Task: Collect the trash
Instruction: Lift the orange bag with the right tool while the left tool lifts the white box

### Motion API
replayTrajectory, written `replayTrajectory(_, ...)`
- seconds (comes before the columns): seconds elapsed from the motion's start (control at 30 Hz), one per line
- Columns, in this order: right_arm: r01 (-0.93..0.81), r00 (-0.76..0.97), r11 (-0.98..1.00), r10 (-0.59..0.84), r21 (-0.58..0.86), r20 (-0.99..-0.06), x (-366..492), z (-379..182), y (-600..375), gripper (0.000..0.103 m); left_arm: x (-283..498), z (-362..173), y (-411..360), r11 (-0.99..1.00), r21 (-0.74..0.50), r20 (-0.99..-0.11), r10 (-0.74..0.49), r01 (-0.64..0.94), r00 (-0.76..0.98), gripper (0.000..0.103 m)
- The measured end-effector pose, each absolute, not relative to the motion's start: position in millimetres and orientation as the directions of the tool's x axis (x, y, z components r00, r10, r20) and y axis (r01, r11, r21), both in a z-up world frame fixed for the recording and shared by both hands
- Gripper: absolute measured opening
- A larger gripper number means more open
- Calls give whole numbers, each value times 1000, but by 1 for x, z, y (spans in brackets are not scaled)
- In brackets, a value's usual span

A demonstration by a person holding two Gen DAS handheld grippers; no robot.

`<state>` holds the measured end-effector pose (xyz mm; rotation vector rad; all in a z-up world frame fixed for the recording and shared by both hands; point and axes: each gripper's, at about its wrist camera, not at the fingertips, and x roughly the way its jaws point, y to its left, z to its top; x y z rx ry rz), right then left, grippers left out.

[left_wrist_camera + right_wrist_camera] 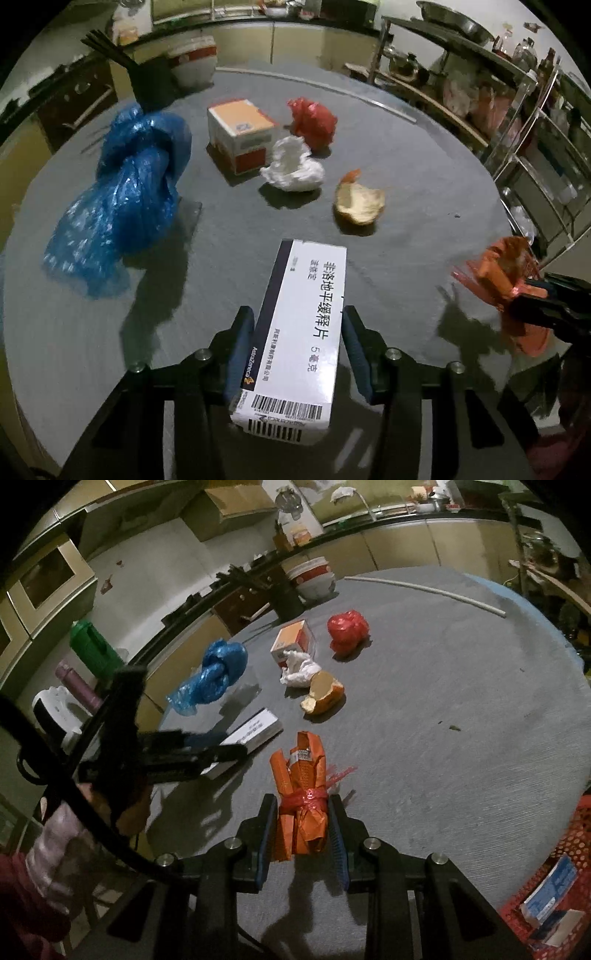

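A white medicine box (301, 325) with black print lies on the round grey table (424, 177), and my left gripper (297, 314) is shut on its long sides. The right wrist view shows the same box (258, 727) under that gripper (225, 753). My right gripper (303, 800) is shut on an orange wrapper bundle (301, 771) tied with red plastic, seen from the left wrist at the right edge (498, 269). Farther back lie a knotted blue bag (125, 192), an orange-and-white carton (240, 136), a red bag (312, 123), a crumpled white tissue (291, 166) and an orange peel (360, 203).
A red perforated basket (576, 842) holding small boxes sits at the table's near right. A white rod (424, 589) lies along the far rim. A black chopstick holder (151, 85) and a white-and-red pot (194, 62) stand at the back. A metal shelf rack (517, 110) is beyond the right edge.
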<state>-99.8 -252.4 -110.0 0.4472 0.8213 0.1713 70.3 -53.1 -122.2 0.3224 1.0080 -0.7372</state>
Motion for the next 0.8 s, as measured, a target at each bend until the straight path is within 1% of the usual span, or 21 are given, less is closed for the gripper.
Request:
replayTrajectory(0.3,50,699,893,289,448,-654,-106,-106,-257,30,23,-94,-56,789,42,-819,-325,613,473,49)
replayTrajectory(0.5,63,716,888,278,456,-640,-114,-102,-263,30,6,-71,-66,798,109,-781,-301,593,548,49)
replayTrajectory(0.8,68,747,884,262,463,-610,-131,-92,-269,30,-15,-51,-80,800,171,-739,-283,576,612,49)
